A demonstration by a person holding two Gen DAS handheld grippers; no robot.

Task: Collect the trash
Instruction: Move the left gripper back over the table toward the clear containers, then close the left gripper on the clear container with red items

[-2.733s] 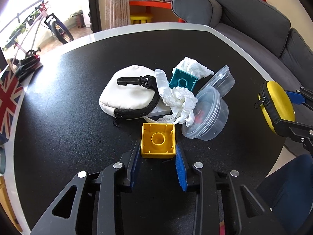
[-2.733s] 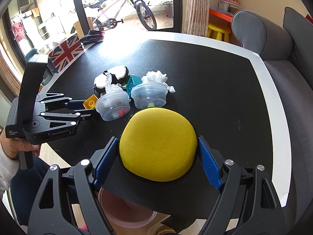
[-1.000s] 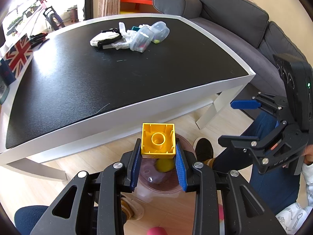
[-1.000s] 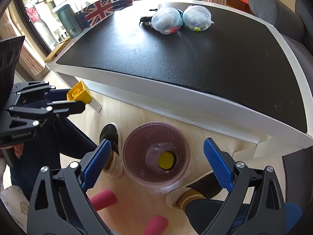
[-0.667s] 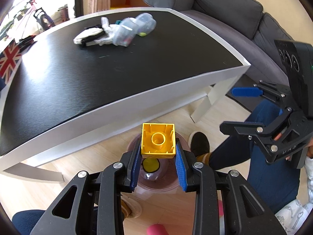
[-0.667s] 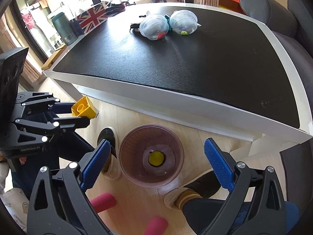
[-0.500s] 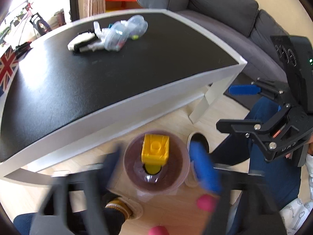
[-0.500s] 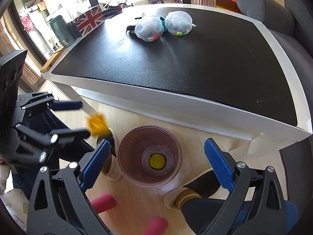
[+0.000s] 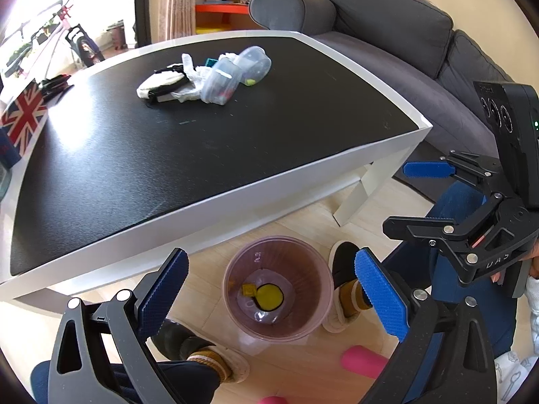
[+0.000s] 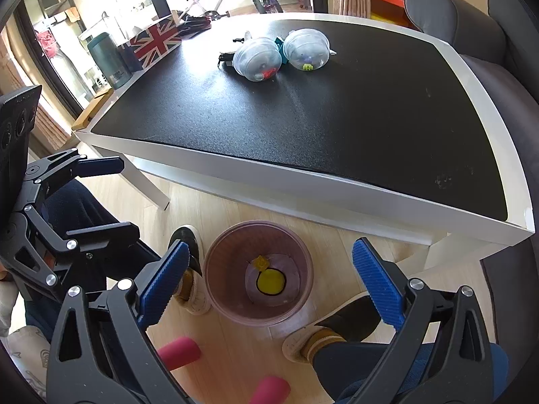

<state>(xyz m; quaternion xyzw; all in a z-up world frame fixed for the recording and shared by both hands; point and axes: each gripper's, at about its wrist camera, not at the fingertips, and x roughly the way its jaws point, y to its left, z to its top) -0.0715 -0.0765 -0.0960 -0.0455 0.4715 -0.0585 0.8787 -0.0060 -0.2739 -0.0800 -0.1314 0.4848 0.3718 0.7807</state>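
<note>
A translucent pink bin (image 9: 305, 262) (image 10: 215, 289) stands on the floor below the table's near edge. At its bottom lie a yellow brick (image 9: 248, 290) (image 10: 260, 263) and a round yellow pouch (image 9: 269, 296) (image 10: 271, 282). My left gripper (image 9: 269, 294) hangs open over the bin with nothing between its blue pads. My right gripper (image 10: 269, 281) also stands open and bare above the bin. Each gripper shows in the other's view at the side. On the table's far part lies a heap: crumpled tissues (image 9: 192, 77), a white pouch (image 9: 161, 84), a teal brick (image 9: 211, 63) and two clear lidded tubs (image 9: 235, 74) (image 10: 279, 54).
The black-topped table (image 9: 168, 155) has a white rim and legs. A grey sofa (image 9: 387, 27) stands behind it. A person's shoes (image 9: 340, 259) and legs flank the bin, with pink rollers (image 9: 363, 360) on the wooden floor. A Union Jack box (image 10: 156, 42) and a green flask (image 10: 109, 60) stand at the table's far left.
My left gripper opened and let the yellow brick go; it fell into the bin beside the yellow pouch. The right gripper stayed open above the bin.
</note>
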